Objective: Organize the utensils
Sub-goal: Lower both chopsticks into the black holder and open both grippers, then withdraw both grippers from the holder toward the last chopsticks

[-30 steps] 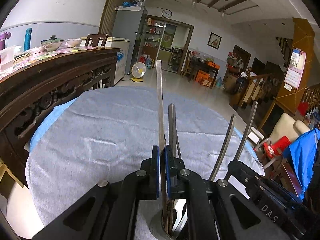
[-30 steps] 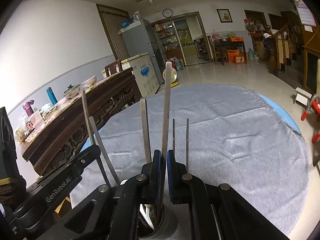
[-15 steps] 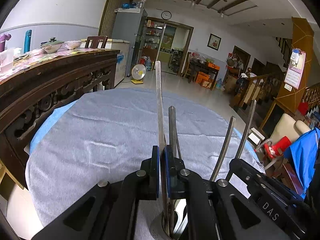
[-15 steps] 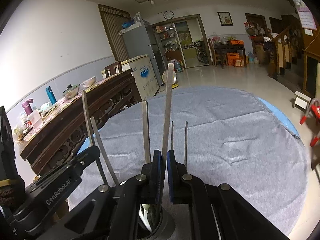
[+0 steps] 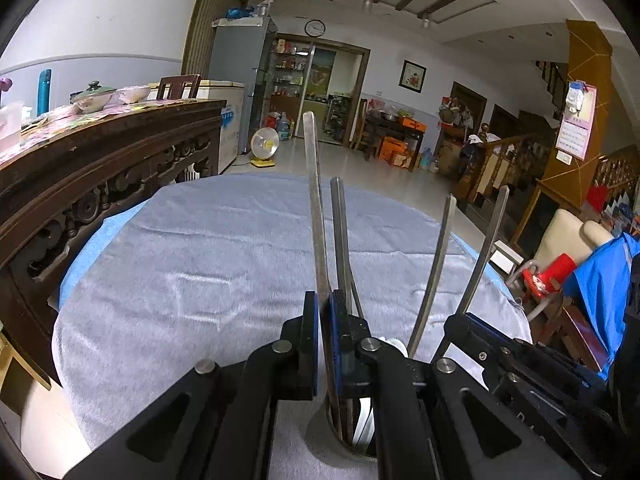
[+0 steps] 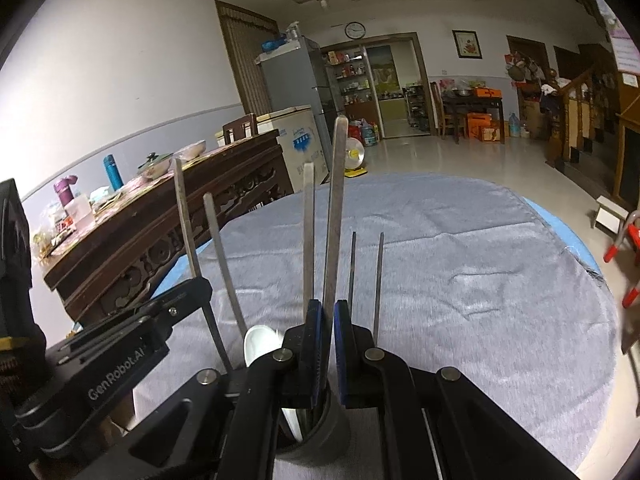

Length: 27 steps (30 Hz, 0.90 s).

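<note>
A grey cloth (image 5: 224, 264) covers the round tabletop (image 6: 568, 220); a carved sideboard (image 5: 100, 168) stands beside it. Only the right view shows the cup's (image 6: 320, 436) wall and a white spoon (image 6: 260, 344). Each tool, left (image 5: 323, 312) and right (image 6: 327, 316), is closed narrowly on a metal handle (image 5: 314, 200) (image 6: 336, 208) standing in the cup.

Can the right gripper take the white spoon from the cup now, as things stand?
Probably not yet. The right gripper looks shut on a metal handle standing in the cup. The white spoon sits to its left, so it would have to let go first.
</note>
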Motion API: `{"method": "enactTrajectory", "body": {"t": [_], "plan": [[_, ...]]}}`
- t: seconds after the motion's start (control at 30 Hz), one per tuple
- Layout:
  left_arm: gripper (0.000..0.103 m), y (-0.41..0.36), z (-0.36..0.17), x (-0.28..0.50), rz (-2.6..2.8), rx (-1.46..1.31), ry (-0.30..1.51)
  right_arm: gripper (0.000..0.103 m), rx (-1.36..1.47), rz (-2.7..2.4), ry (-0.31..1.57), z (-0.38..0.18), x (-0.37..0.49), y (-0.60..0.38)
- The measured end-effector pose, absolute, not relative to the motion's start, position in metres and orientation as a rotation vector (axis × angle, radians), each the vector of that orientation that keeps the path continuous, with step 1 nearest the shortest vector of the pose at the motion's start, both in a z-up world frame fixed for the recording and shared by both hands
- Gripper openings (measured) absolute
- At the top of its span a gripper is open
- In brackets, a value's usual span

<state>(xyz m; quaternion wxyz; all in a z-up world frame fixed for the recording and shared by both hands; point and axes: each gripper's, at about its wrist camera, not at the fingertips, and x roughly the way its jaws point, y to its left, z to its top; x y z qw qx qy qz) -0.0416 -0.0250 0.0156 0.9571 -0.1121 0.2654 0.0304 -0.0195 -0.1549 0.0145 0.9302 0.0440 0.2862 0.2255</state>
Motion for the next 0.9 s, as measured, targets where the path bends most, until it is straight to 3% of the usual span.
{"method": "enactTrajectory", "body": {"t": [0.67, 0.73, 0.8, 0.9], "plan": [[0.006, -0.028, 0.004, -0.058, 0.016, -0.254, 0.624, 0.008, 0.079, 0.504, 0.643, -0.001, -0.033, -0.162], [0.012, -0.025, 0.007, -0.06, 0.018, -0.27, 0.629, 0.01, 0.084, 0.501, 0.648, -0.002, -0.033, -0.163], [0.035, -0.021, 0.009, -0.063, 0.02, -0.293, 0.632, 0.016, 0.098, 0.501, 0.645, 0.0, -0.034, -0.167], [0.051, -0.009, 0.018, -0.071, 0.05, -0.33, 0.613, 0.04, 0.129, 0.495, 0.638, 0.004, -0.035, -0.177]]}}
